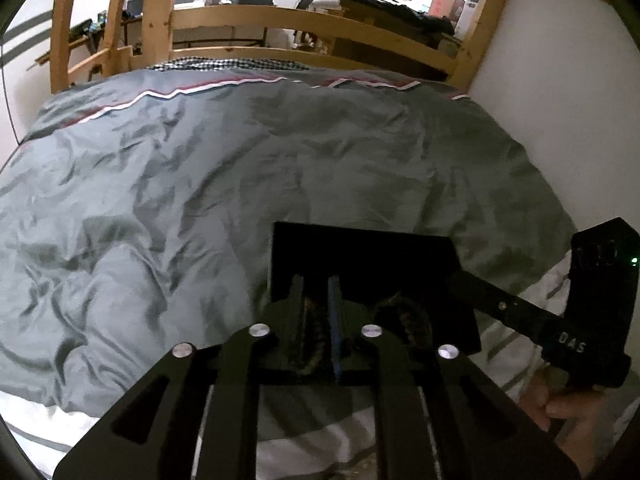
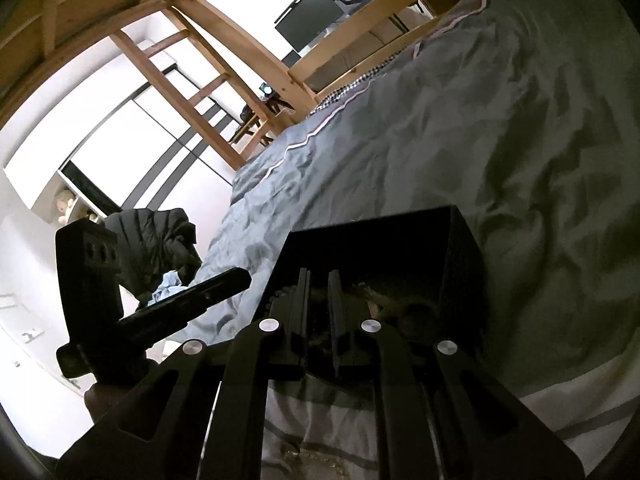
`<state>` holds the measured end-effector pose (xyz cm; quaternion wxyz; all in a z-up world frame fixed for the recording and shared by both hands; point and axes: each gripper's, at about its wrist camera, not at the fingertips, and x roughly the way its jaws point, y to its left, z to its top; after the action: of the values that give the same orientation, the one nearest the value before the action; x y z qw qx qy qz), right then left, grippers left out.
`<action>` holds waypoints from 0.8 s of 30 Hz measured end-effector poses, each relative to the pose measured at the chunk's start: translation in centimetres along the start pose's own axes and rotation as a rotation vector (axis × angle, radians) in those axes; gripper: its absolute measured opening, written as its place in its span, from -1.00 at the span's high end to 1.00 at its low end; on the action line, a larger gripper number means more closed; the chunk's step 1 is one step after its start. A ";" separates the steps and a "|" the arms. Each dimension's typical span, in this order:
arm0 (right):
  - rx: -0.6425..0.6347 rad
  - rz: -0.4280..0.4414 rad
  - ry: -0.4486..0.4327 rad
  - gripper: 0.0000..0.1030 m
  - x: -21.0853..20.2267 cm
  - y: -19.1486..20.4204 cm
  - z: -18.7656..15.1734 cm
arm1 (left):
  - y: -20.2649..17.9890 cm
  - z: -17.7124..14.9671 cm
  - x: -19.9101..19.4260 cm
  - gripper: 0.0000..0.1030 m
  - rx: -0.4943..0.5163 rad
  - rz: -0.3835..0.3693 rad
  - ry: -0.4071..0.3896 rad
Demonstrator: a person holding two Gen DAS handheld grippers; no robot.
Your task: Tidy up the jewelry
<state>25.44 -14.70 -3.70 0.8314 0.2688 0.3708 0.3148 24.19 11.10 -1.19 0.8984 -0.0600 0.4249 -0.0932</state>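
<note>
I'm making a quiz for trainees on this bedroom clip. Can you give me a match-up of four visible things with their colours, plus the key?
Things:
1. duvet
2. box
3. bed frame
4. wall

Colours:
A. light natural wood
B. white
C. grey, with a red and white stripe near its far edge
D. black

Pairs: 1-C, 2-D, 3-A, 4-B

The box sits on the duvet, just ahead of the left gripper and the right gripper.
</note>
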 end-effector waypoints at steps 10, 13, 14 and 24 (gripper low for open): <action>-0.046 -0.082 -0.072 -0.52 -2.1 1.1 -0.5 | -0.4 -0.5 -2.3 -0.52 0.008 0.006 -0.088; -0.117 -0.149 -0.066 -0.61 -2.8 2.3 -1.2 | -1.3 -1.3 -3.1 -0.64 0.051 0.002 -0.093; -0.139 -0.164 -0.065 -0.64 -3.0 2.7 -1.4 | -1.5 -1.6 -3.4 -0.66 0.063 0.006 -0.097; -0.357 -0.240 0.008 -0.70 -7.9 6.6 -5.2 | -2.7 -5.6 -6.9 -0.73 0.127 -0.007 -0.070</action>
<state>15.04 -14.92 1.29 0.8958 0.0700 0.3417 0.2753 15.26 9.80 0.92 0.9144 -0.0075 0.3863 -0.1211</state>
